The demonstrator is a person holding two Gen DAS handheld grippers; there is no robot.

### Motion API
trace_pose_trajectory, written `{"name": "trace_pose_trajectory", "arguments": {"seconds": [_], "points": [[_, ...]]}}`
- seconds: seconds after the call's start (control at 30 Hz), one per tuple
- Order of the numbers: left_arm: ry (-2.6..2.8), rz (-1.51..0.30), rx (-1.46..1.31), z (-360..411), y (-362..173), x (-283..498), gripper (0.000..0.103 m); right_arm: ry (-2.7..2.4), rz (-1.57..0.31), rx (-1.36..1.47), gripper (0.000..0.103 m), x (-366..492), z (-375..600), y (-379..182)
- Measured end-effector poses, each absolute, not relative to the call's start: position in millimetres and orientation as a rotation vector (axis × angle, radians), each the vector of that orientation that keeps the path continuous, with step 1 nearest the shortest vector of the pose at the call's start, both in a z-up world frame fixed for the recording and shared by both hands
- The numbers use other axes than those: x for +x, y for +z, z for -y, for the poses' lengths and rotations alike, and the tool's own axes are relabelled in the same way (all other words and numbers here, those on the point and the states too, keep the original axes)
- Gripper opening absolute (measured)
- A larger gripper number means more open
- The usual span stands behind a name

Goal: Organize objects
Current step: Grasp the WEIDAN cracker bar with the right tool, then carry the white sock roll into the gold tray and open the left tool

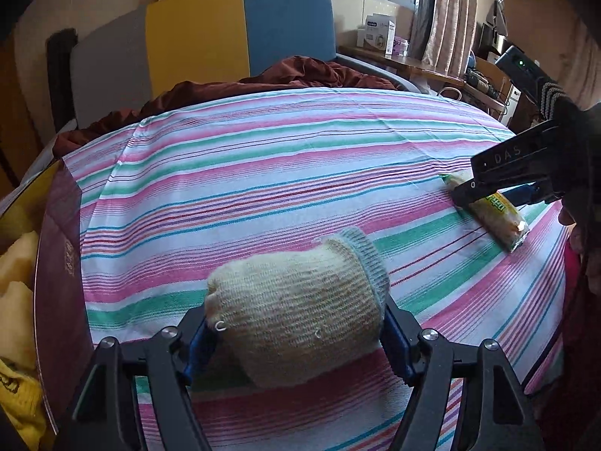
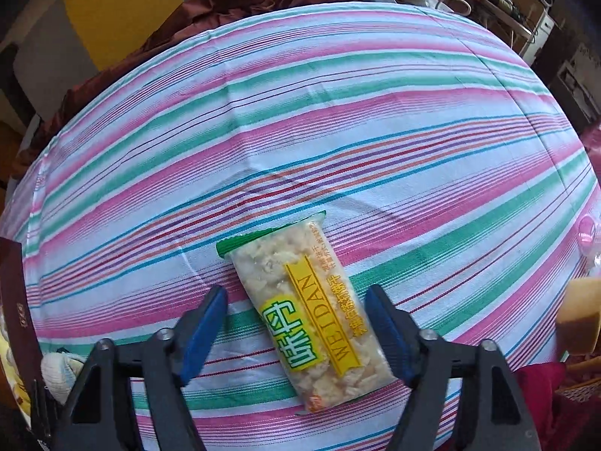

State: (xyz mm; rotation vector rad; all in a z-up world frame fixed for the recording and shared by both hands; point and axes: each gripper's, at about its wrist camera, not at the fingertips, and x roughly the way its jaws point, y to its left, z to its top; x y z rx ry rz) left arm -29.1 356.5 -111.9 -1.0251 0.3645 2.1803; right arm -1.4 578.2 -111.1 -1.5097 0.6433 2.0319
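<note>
Glove mid-bed, snack packet near edge

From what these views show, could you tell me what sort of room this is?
Most likely a bedroom: a bed under a striped sheet, a blue and yellow headboard, and a curtained window beside a cluttered desk.

Left tool, right tool: black arms, blue finger pads, silver screws; "DAS" embossed on right
</note>
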Motion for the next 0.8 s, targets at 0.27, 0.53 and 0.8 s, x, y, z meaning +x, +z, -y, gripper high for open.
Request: {"name": "trace_pose_trajectory", "arguments": {"seconds": [0.27,0.53,0.8], "points": [[2.186,-0.350,-1.000,-354.0,-113.8,-28.3,0.075,2.236,-0.617,-1.598,0.044,-18.1,-547.0,-108.7],[2.192,-0.352,-0.989,-353.8,-114.9,-26.7,0.074,2.238,-0.490,-1.633,0.048,-24.8,-535.1,-110.4],[2.200,-0.357,-0.984,-353.8,-114.5,-24.6,0.073,2.243,-0.417,-1.644,0.050,-35.3,-529.9,-114.8]]}}
